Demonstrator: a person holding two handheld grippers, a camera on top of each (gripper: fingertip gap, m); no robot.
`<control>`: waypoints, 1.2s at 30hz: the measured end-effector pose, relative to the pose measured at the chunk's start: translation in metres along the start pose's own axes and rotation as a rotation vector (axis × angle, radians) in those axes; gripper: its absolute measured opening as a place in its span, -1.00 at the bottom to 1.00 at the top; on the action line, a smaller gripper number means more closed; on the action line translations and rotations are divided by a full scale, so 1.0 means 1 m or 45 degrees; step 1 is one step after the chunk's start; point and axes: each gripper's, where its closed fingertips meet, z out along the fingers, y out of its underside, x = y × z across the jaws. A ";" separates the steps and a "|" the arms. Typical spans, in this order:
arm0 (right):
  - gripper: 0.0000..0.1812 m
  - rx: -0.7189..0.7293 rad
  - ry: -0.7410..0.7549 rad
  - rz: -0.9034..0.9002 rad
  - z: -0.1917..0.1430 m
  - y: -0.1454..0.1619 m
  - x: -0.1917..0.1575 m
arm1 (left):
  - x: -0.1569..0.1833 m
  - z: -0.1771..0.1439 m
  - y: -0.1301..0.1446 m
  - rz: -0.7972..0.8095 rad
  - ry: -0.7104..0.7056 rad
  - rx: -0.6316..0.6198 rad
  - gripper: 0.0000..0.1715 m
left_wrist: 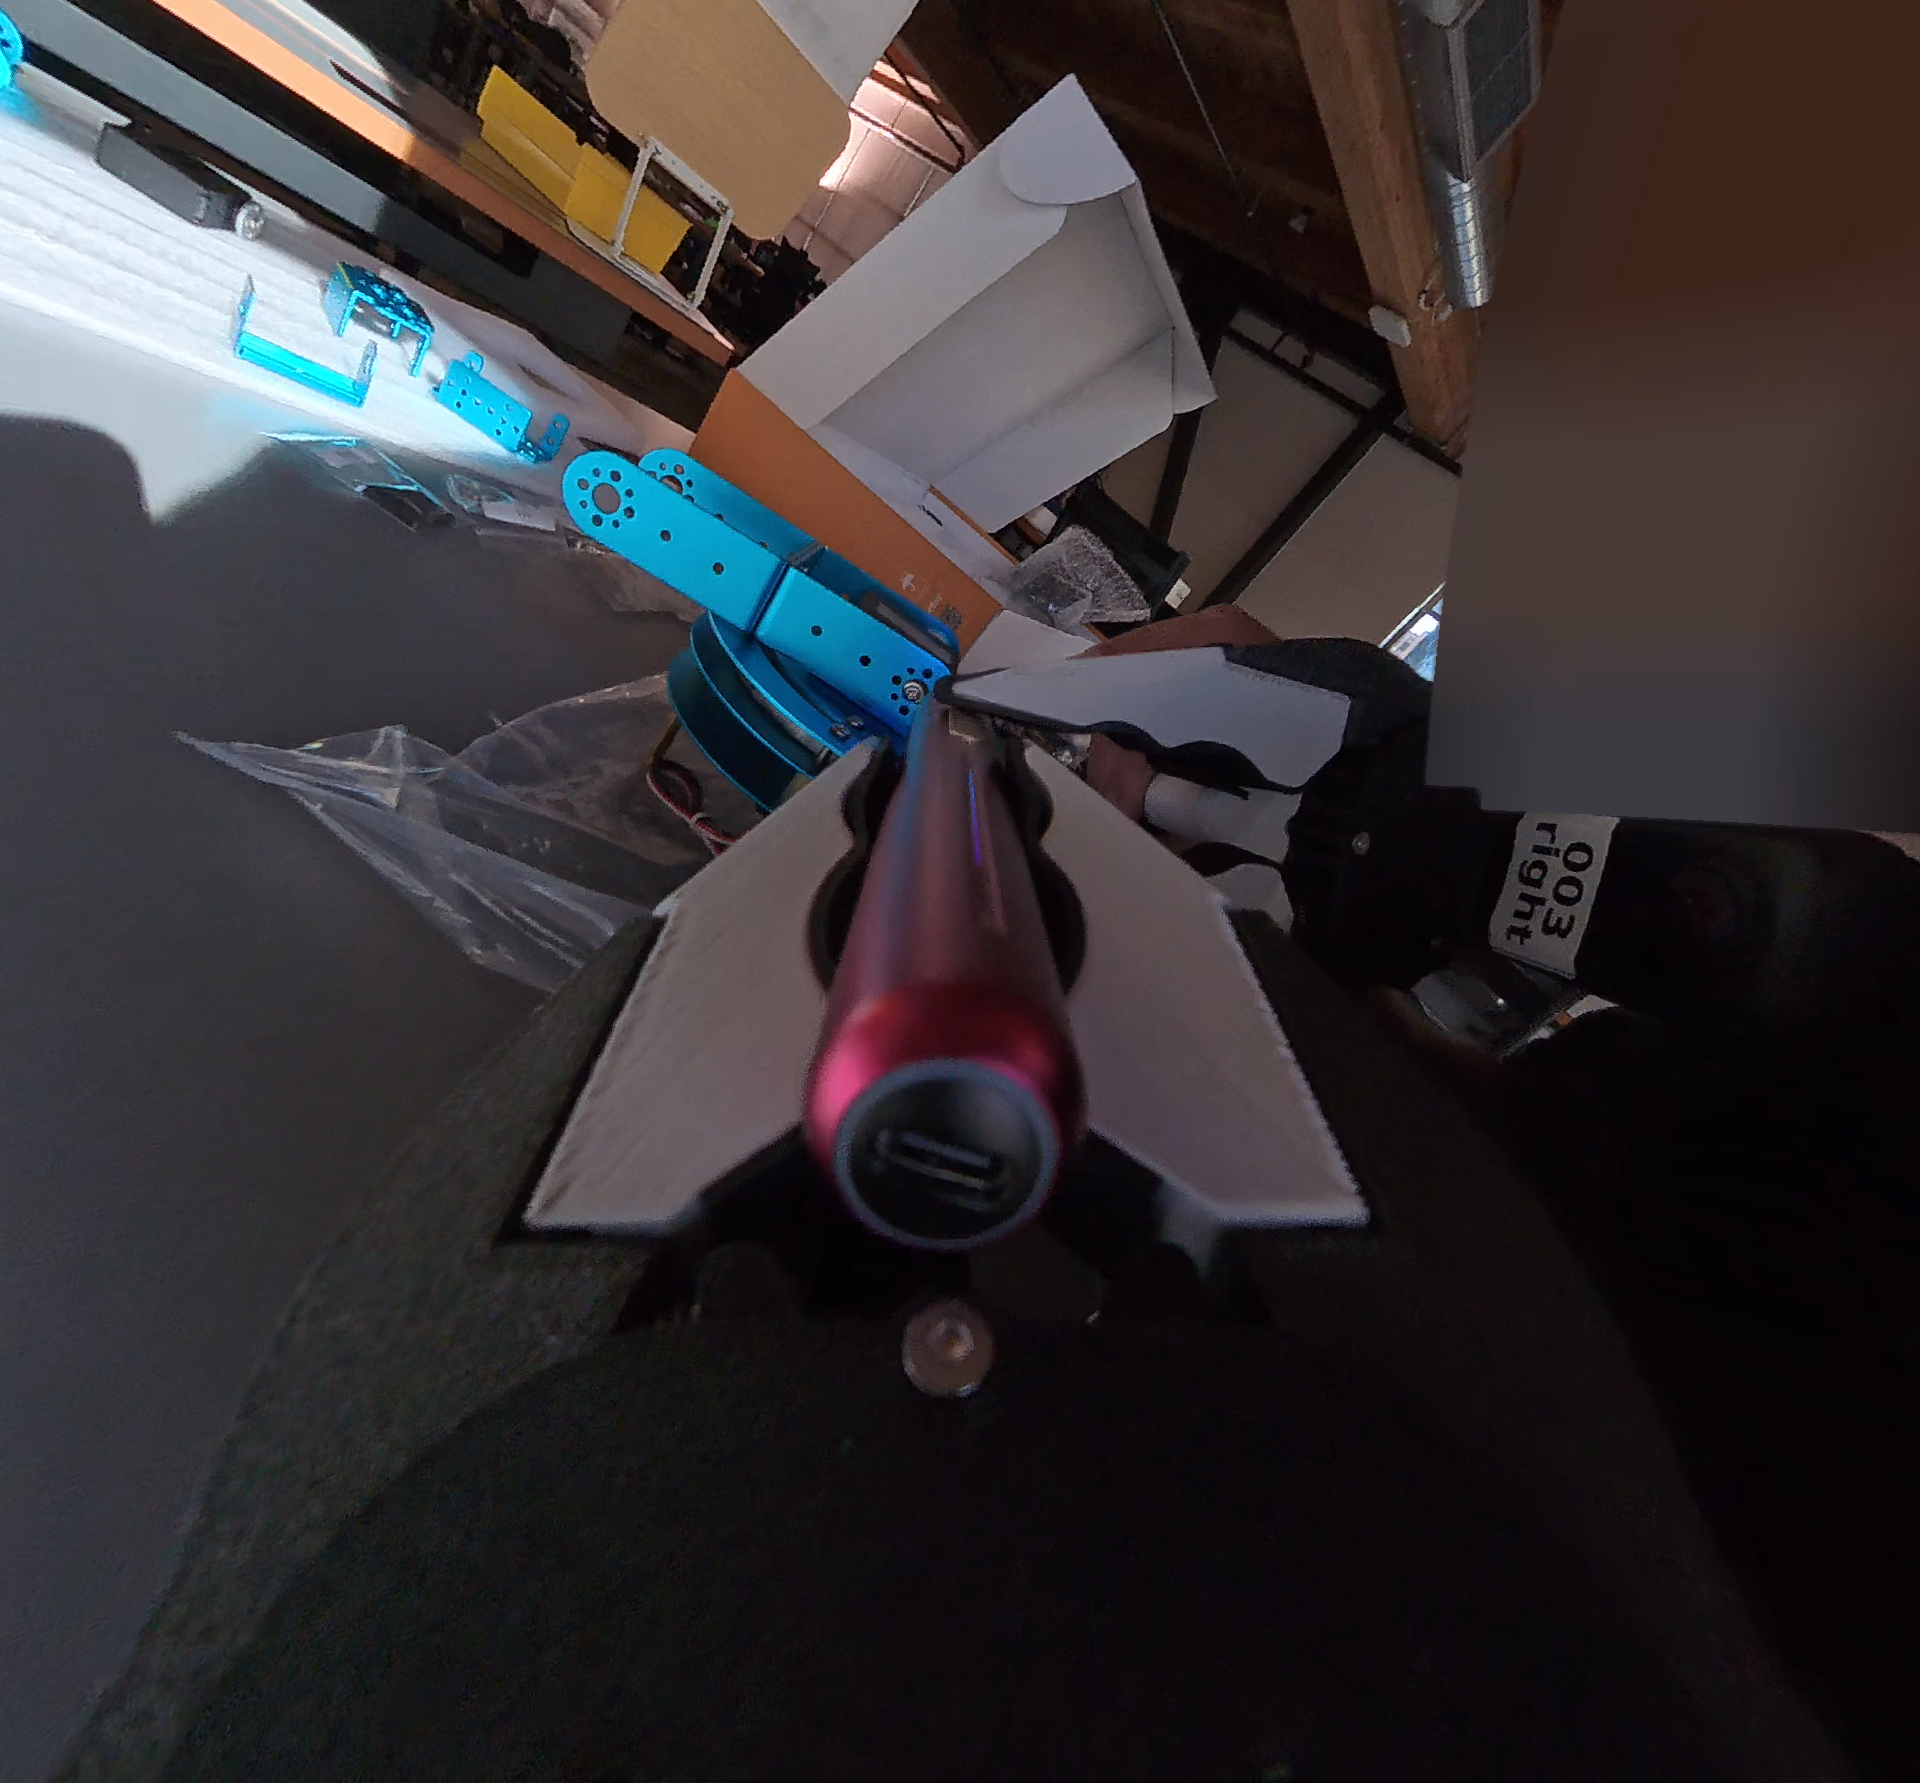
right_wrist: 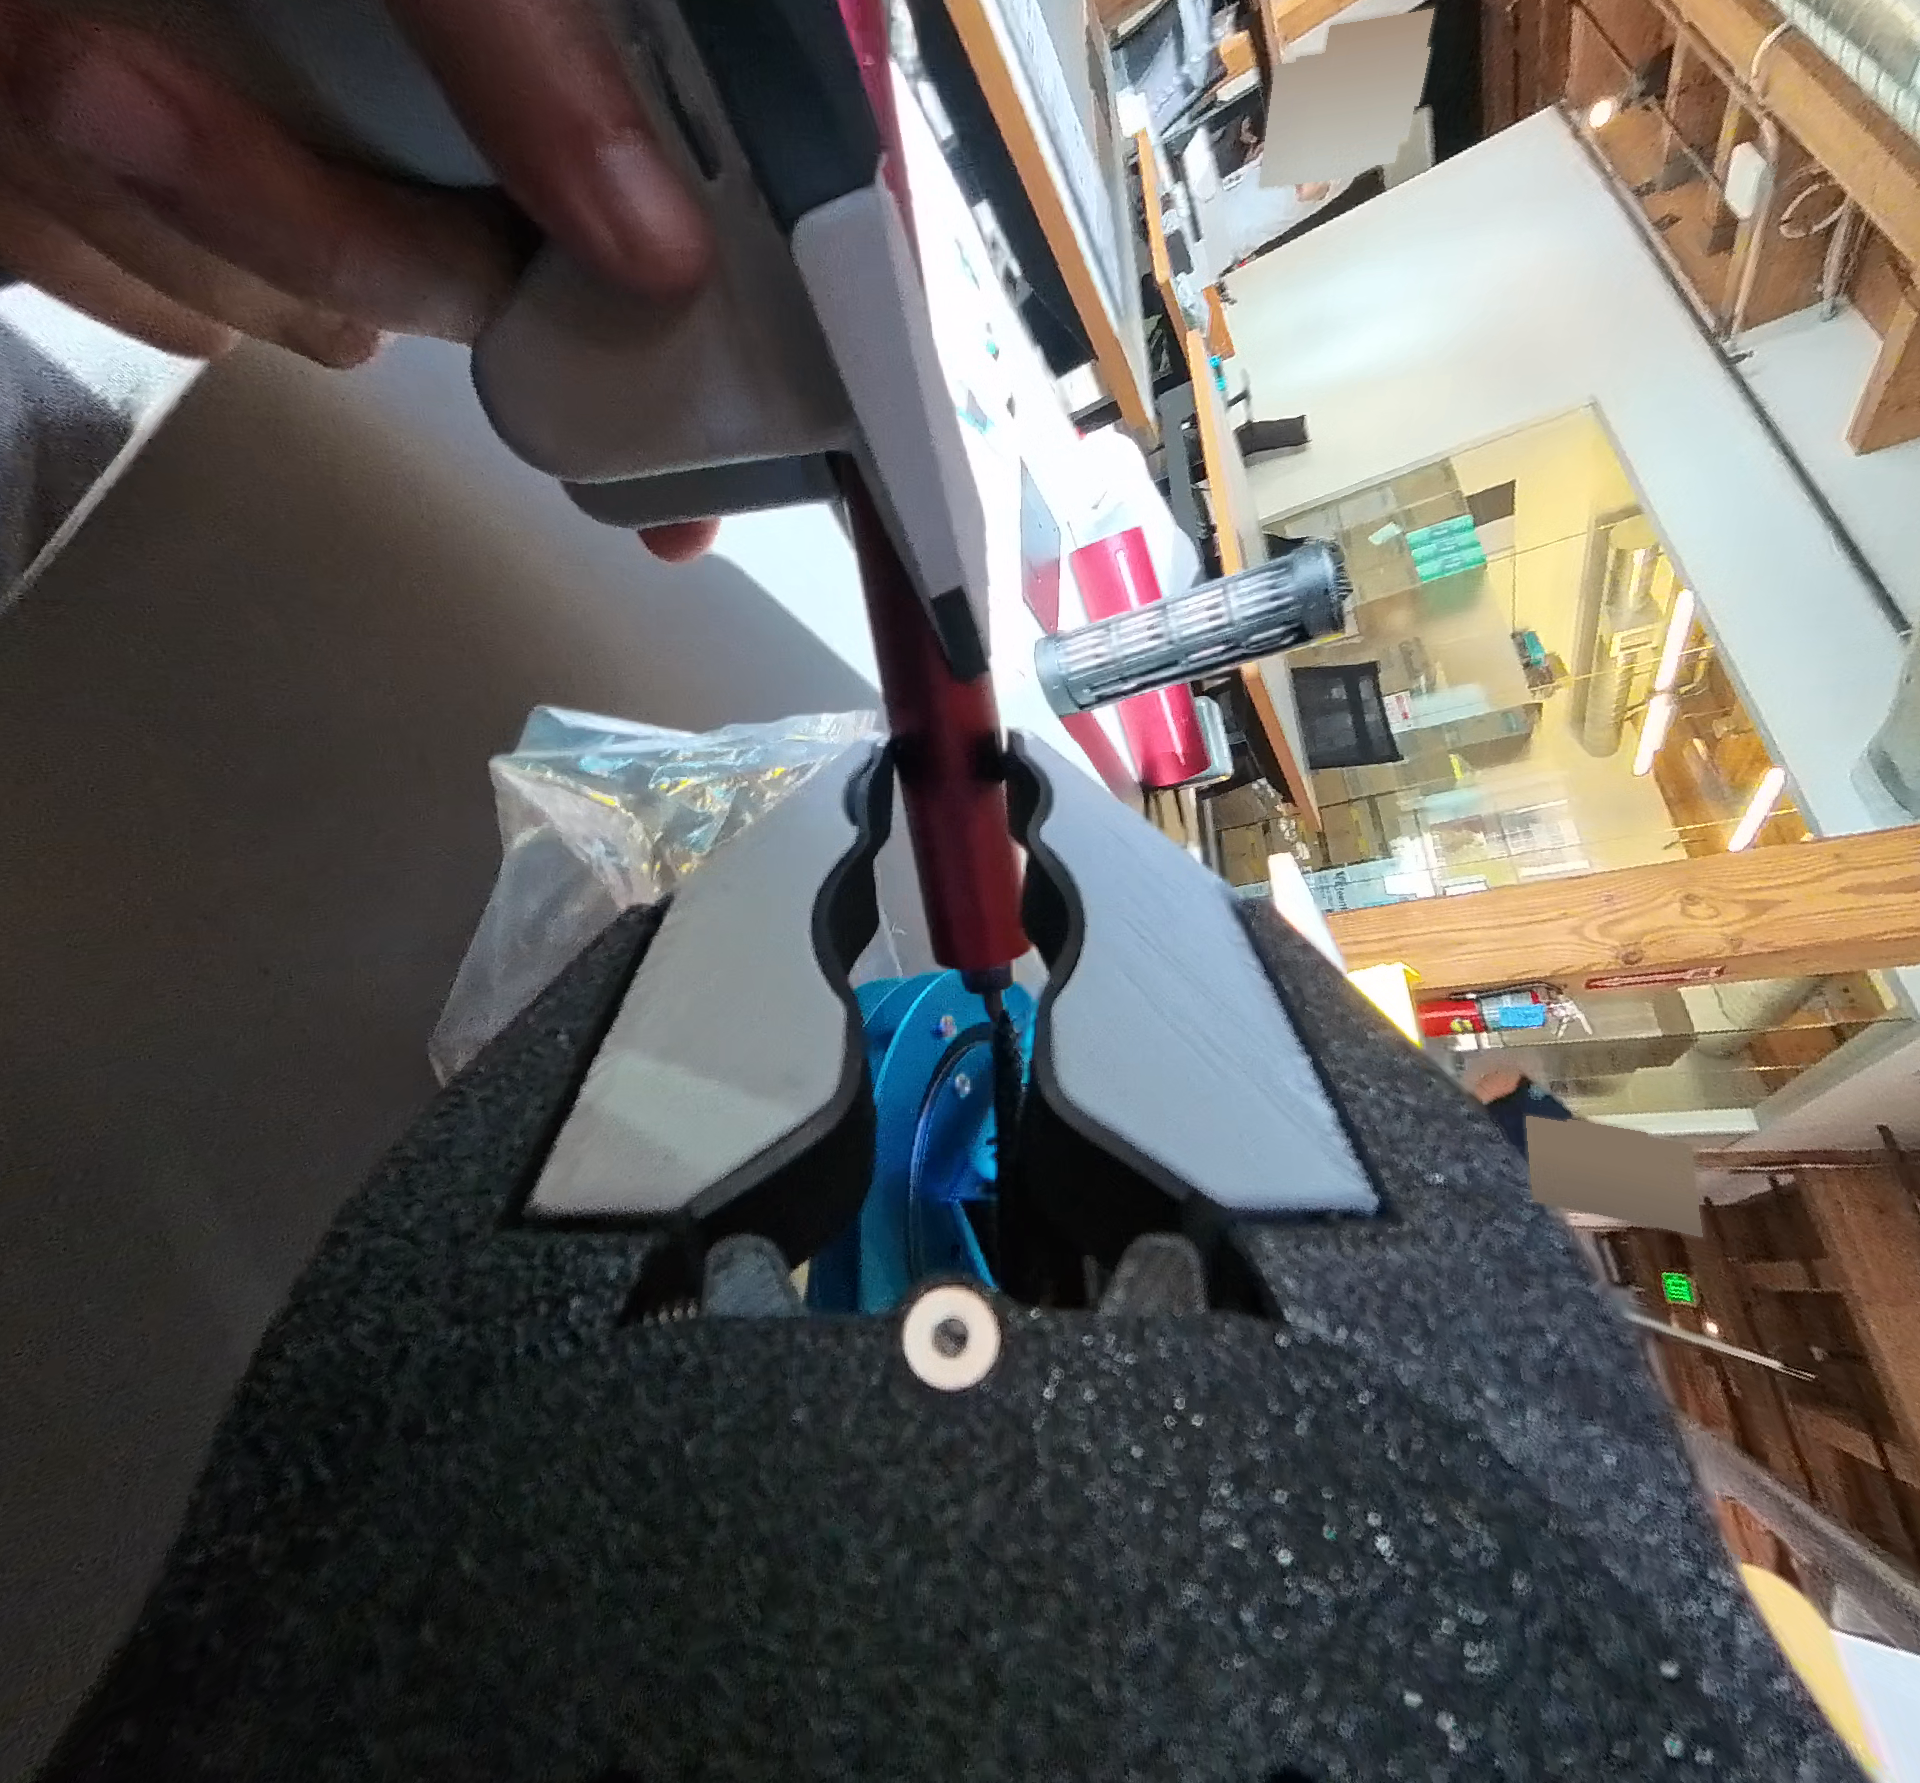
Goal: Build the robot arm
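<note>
My left gripper [left_wrist: 948, 765] is shut on a magenta electric screwdriver [left_wrist: 935, 954] that lies along its fingers. The screwdriver's tip meets a corner screw of a blue metal bracket-and-disc assembly [left_wrist: 790, 611] on the white table. In the right wrist view my right gripper [right_wrist: 951, 762] has its fingertips close on both sides of the screwdriver's front end [right_wrist: 961, 860]. The bit points down at the blue assembly [right_wrist: 914, 1089] behind the fingers. One right finger [left_wrist: 1143, 694] shows in the left wrist view beside that corner. A hand [right_wrist: 312, 123] holds the left gripper.
Clear plastic bags [left_wrist: 416, 798] lie left of the assembly. Loose blue brackets [left_wrist: 312, 351] sit farther back on the table. An open orange-and-white box [left_wrist: 935, 383] stands behind the assembly. A magenta cylinder [right_wrist: 1132, 653] and a grey ribbed handle [right_wrist: 1195, 632] lie beyond. The tips of both grippers are at nearly the same place.
</note>
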 end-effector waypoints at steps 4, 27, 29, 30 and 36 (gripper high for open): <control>-0.71 -0.044 0.138 0.077 0.001 0.004 0.011 | -0.004 -0.012 -0.016 0.064 -0.006 0.071 -0.76; -0.55 -0.277 0.064 1.715 -0.124 0.194 0.026 | -0.003 -0.037 -0.022 0.263 0.002 -0.050 -0.77; -0.62 -0.177 0.155 1.721 -0.126 0.177 0.035 | -0.015 -0.031 -0.027 0.432 -0.083 -0.077 -0.76; -0.61 -0.160 0.160 1.739 -0.124 0.171 0.033 | -0.022 -0.028 -0.030 0.487 -0.121 -0.073 -0.76; -0.56 -0.142 0.157 1.717 -0.101 0.114 0.026 | -0.041 -0.002 -0.011 0.434 -0.089 -0.309 -0.76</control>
